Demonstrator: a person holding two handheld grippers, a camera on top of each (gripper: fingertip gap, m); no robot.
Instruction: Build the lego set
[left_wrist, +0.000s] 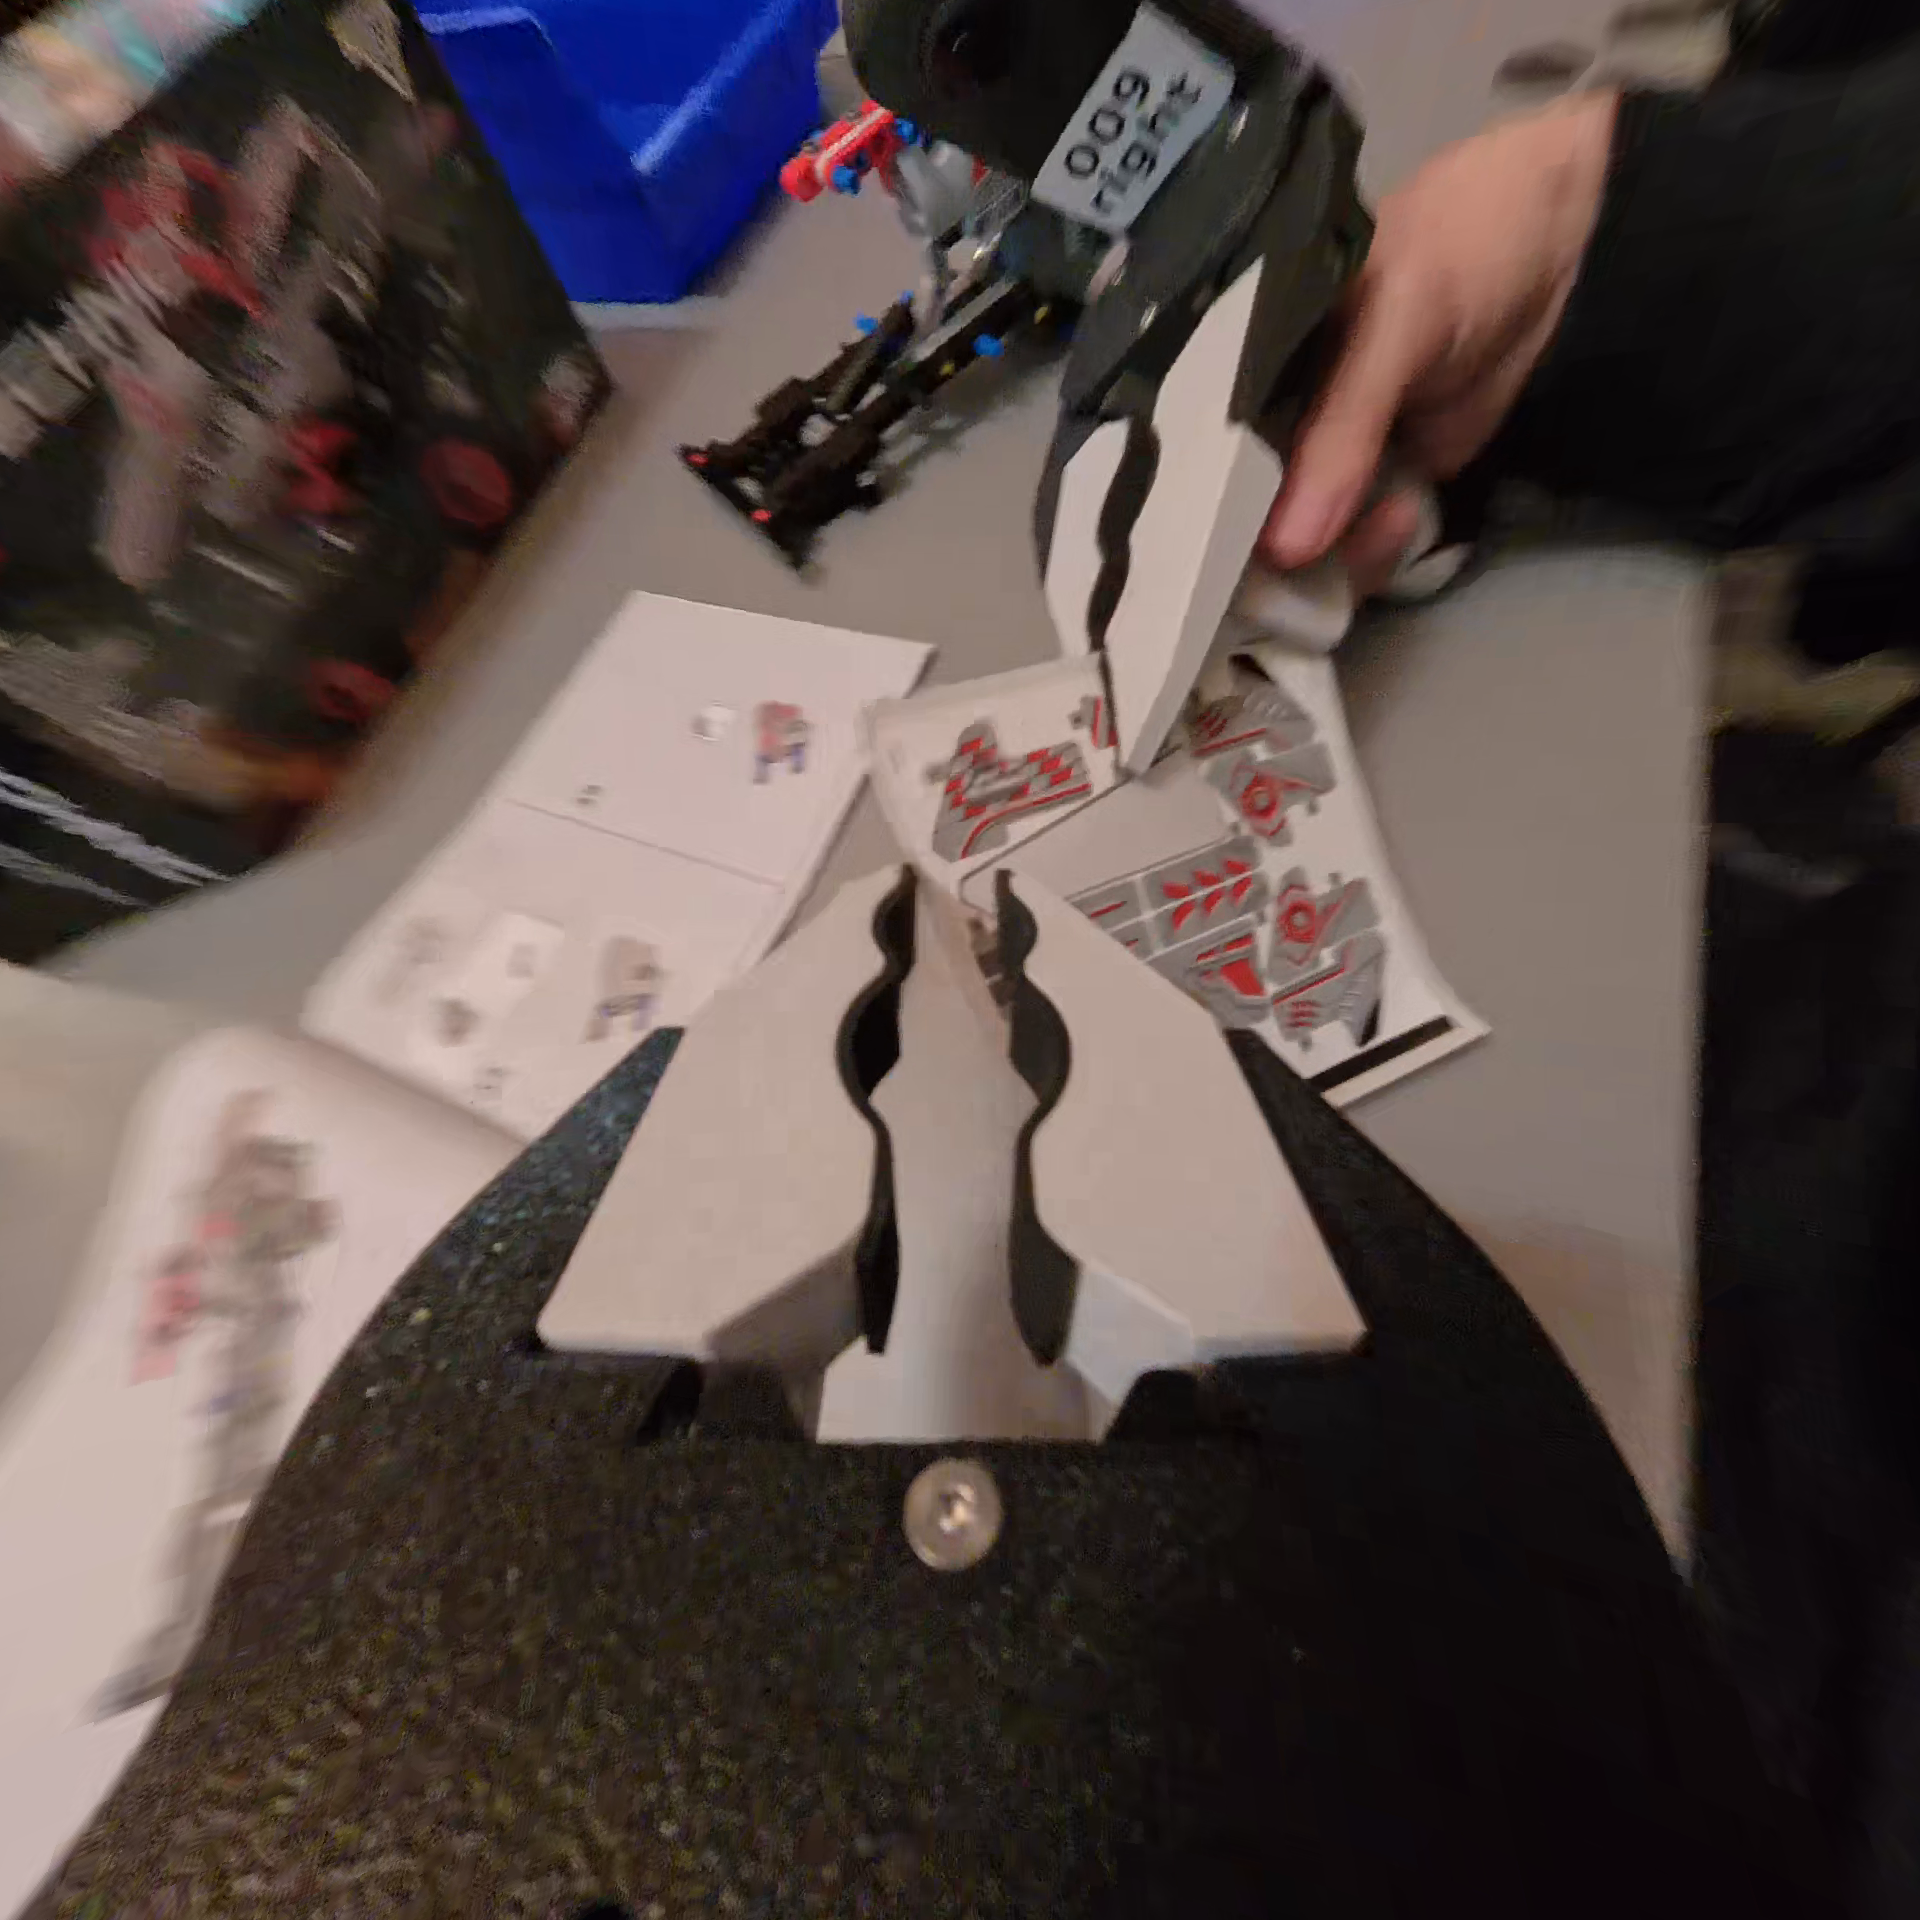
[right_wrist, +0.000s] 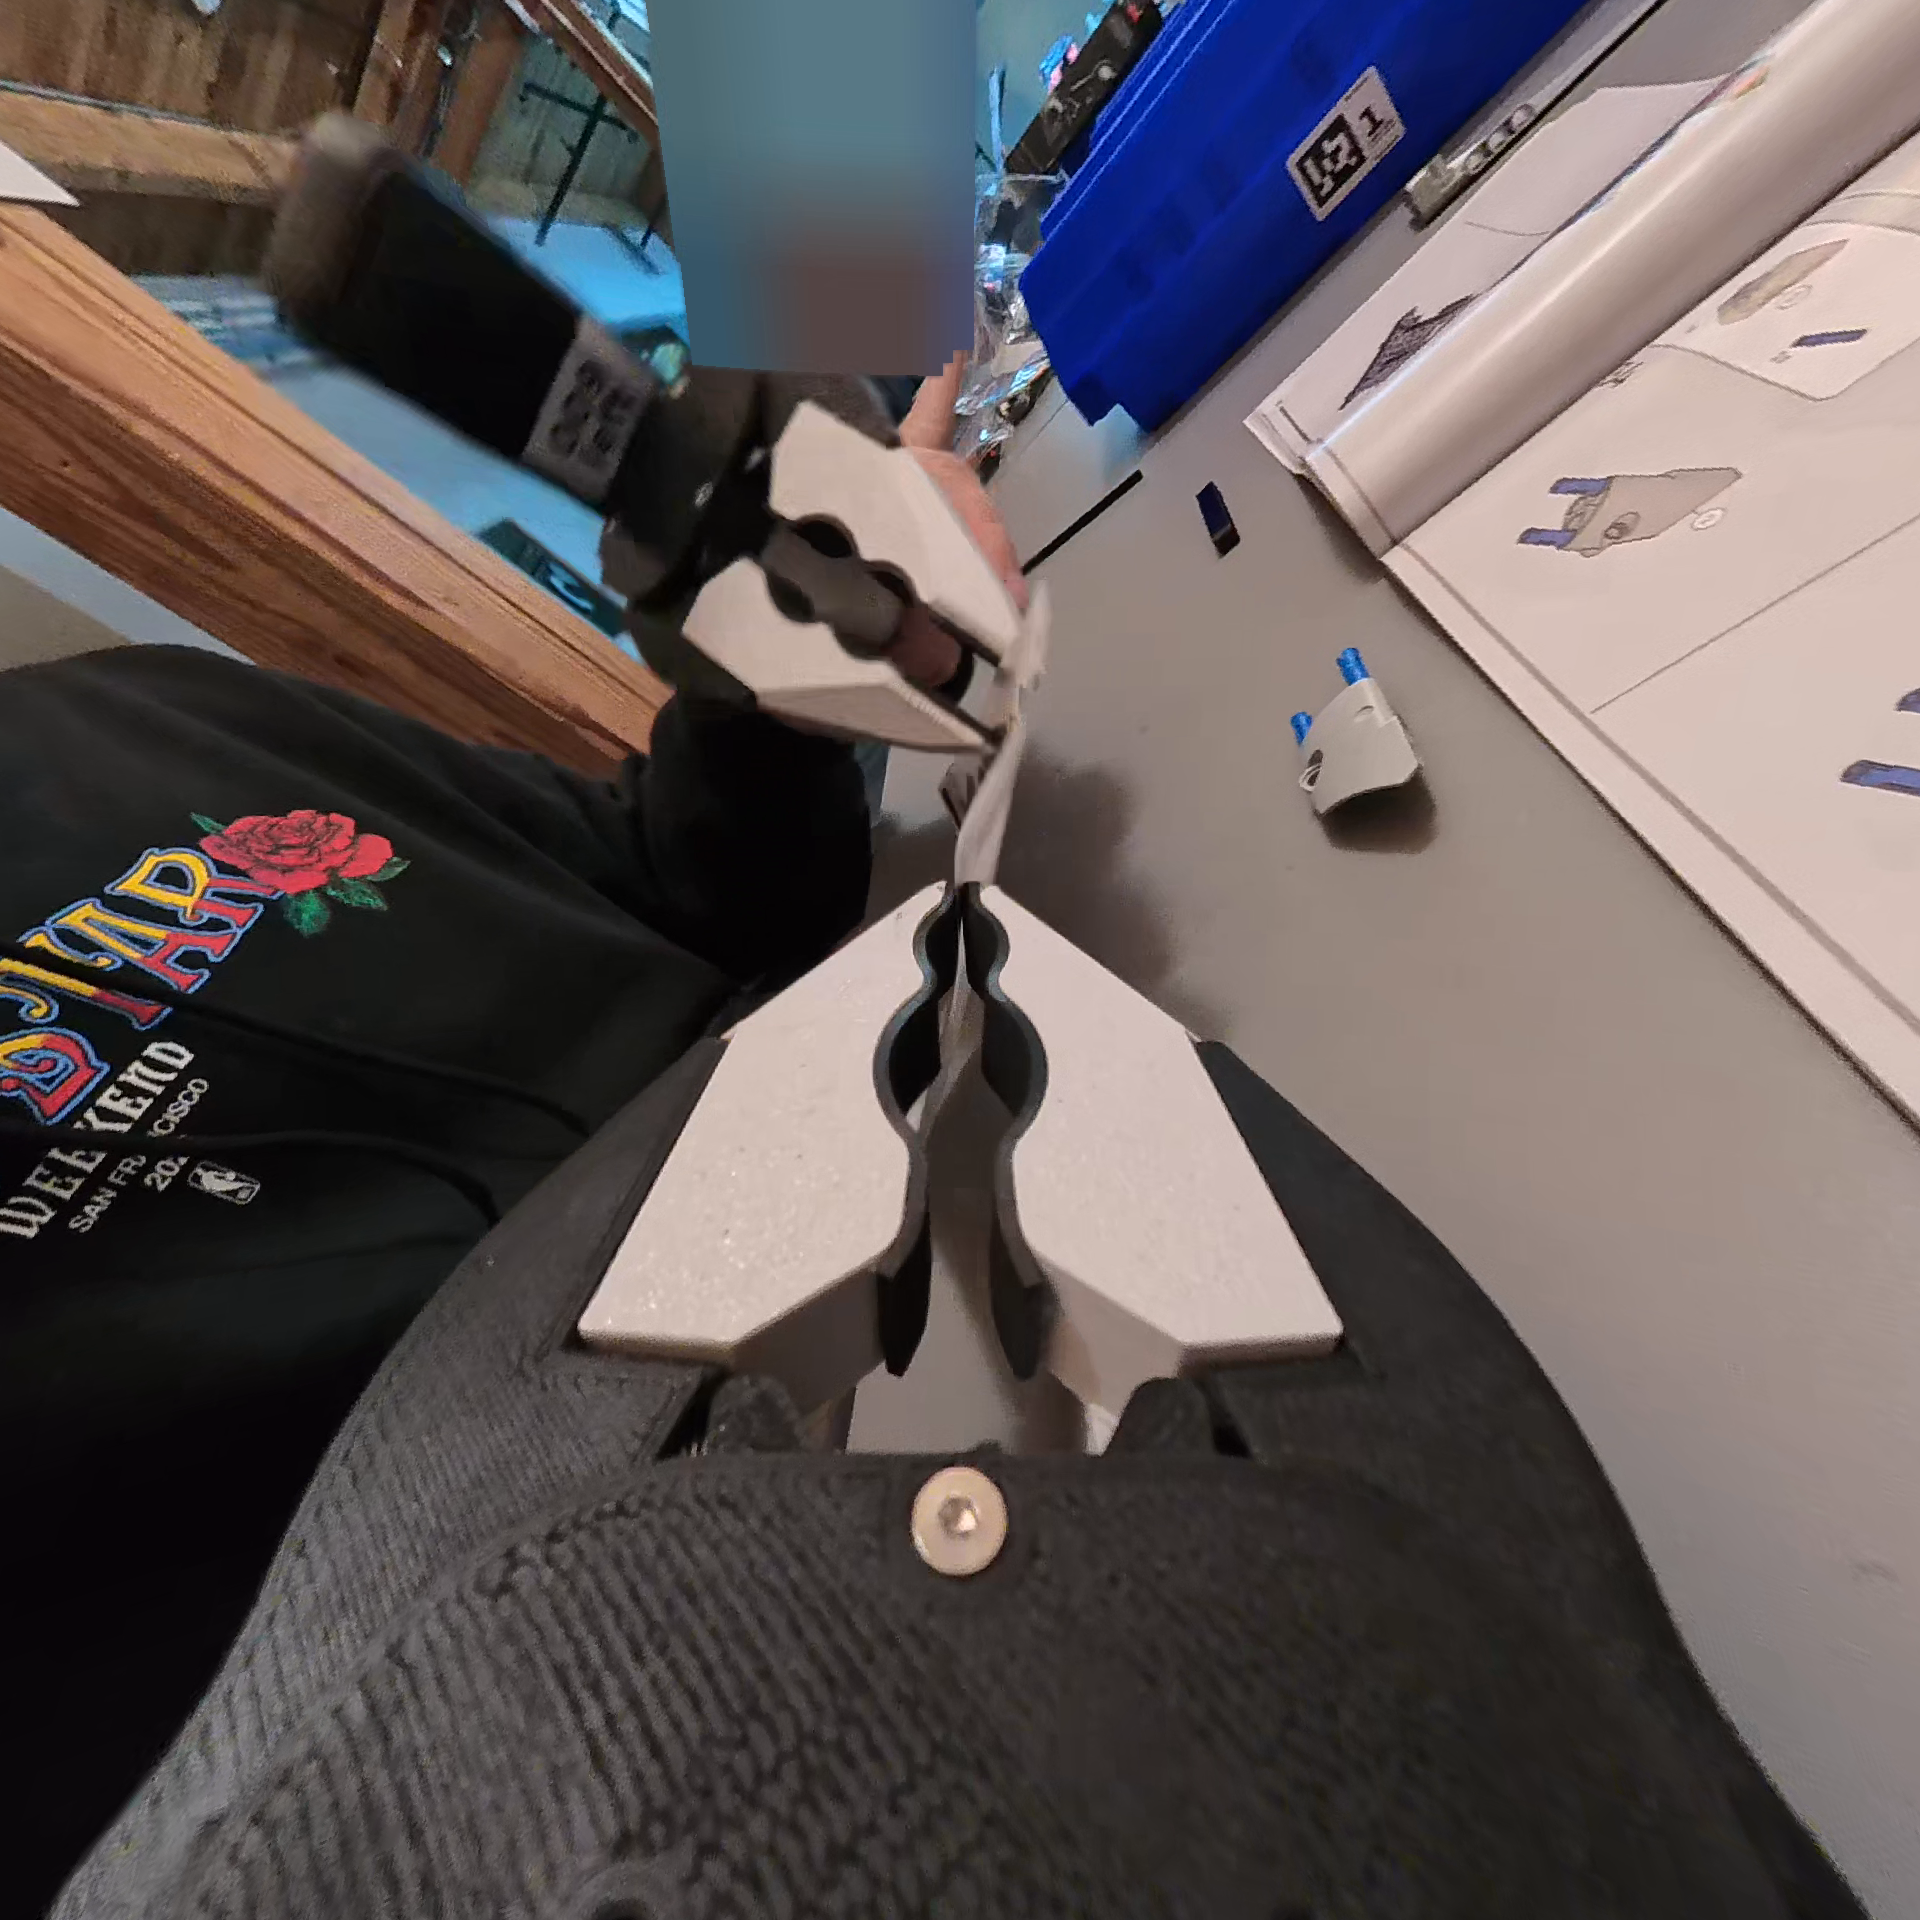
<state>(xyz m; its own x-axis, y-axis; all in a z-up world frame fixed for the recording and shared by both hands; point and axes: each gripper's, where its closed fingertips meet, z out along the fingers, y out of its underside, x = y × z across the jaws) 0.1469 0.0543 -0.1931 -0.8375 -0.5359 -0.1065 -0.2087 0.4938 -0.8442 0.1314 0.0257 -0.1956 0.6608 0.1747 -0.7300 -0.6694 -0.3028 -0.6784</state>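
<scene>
Grey table (left_wrist: 1507, 935), w/ items:
- Sticker sheet (left_wrist: 1247, 914), white w/ grey-red decals, curled, lifted between both grippers.
- Right gripper (left_wrist: 1127, 727): tips pinched together on sheet's far edge; hand (left_wrist: 1444, 343) behind it.
- Left gripper (left_wrist: 956, 894): narrow gap, tips at sheet's near edge; in right wrist view looks clamped on it.
- Instruction booklet (left_wrist: 623, 862), open, flat, left of sheet, partly under it.
- Partial lego build (left_wrist: 852, 416), black w/ red and blue pins, beyond booklet, part-hidden by right gripper.
- Black set box (left_wrist: 239, 436), upright, far left; blurred.
- Blue bin (left_wrist: 644, 135), behind the build; contents can't tell.
- Loose grey piece w/ blue pins (right_wrist: 1356, 743), on table beside booklet.
- Small dark-blue piece (right_wrist: 1216, 516), nearby.
</scene>
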